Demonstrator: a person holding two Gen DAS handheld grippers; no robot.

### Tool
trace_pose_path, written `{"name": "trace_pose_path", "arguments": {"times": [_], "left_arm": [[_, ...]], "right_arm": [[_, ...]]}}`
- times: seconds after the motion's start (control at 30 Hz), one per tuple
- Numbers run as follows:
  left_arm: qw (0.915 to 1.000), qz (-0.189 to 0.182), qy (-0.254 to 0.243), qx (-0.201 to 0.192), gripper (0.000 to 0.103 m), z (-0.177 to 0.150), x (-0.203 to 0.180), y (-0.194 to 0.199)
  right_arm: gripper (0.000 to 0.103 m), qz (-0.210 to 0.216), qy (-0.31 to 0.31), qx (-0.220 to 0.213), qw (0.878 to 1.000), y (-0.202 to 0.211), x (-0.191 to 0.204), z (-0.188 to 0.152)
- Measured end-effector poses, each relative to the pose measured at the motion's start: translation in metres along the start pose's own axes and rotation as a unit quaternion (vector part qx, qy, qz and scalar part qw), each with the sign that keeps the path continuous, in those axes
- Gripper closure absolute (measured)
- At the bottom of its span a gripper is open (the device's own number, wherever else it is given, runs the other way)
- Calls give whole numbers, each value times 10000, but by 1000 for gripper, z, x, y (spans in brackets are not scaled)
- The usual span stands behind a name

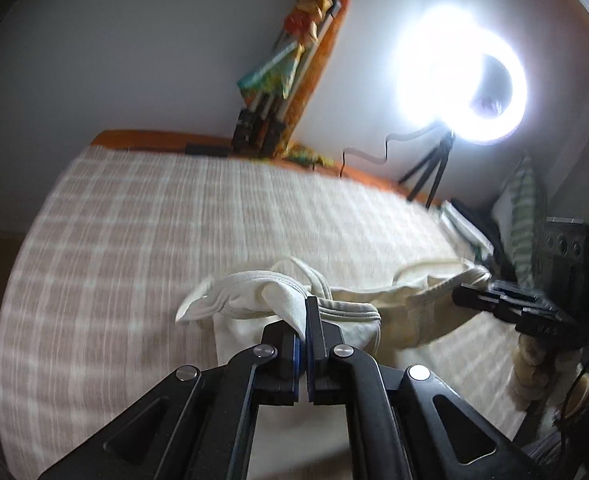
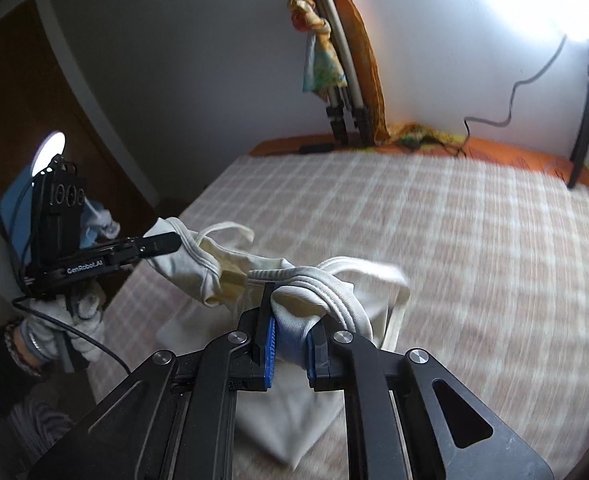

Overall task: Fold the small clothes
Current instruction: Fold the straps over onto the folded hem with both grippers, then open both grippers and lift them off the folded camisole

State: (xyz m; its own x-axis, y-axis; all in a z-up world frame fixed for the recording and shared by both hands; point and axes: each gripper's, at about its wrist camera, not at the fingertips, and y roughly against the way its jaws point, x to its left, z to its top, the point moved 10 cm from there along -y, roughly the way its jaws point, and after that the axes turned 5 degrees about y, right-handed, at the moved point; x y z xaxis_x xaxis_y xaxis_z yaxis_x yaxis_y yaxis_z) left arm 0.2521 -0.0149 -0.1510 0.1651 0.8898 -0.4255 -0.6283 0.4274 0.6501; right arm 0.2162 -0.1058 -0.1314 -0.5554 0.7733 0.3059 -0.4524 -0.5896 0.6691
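Left wrist view: cream ribbed undershirt [image 1: 346,312], straps loose, held up over checked bedspread [image 1: 154,240]. Left gripper [image 1: 305,320] pinched tight on its hem; right gripper [image 1: 490,300] clamps the far end. Right wrist view: bunched fabric fills its narrow jaws, body hanging down.

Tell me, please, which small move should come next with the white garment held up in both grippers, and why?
Probably lower both together and lay it flat. The left gripper and the right gripper each pinch a bunched top edge of the white garment, which sags between them above the checked bedcover. It must lie flat before any fold.
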Motion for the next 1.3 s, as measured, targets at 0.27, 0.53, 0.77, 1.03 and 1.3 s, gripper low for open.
{"name": "trace_pose_path", "arguments": {"times": [0.27, 0.53, 0.77, 1.03, 1.3], "left_arm": [[9982, 306, -248, 459, 84, -60, 4, 10], [9975, 161, -381, 564, 74, -79, 0, 57], [9985, 177, -460, 237, 56, -21, -22, 43], [9937, 246, -719, 820, 60, 7, -49, -26], [9788, 370, -685, 1896, 72, -51, -29, -49]], "right_arm": [[89, -311, 310, 499, 9978, -5, 14, -56], [89, -200, 257, 911, 9953, 33, 24, -83], [89, 145, 121, 362, 9992, 38, 41, -46], [89, 3, -322, 698, 9970, -25, 17, -43], [89, 100, -283, 1088, 9936, -30, 14, -67]]}}
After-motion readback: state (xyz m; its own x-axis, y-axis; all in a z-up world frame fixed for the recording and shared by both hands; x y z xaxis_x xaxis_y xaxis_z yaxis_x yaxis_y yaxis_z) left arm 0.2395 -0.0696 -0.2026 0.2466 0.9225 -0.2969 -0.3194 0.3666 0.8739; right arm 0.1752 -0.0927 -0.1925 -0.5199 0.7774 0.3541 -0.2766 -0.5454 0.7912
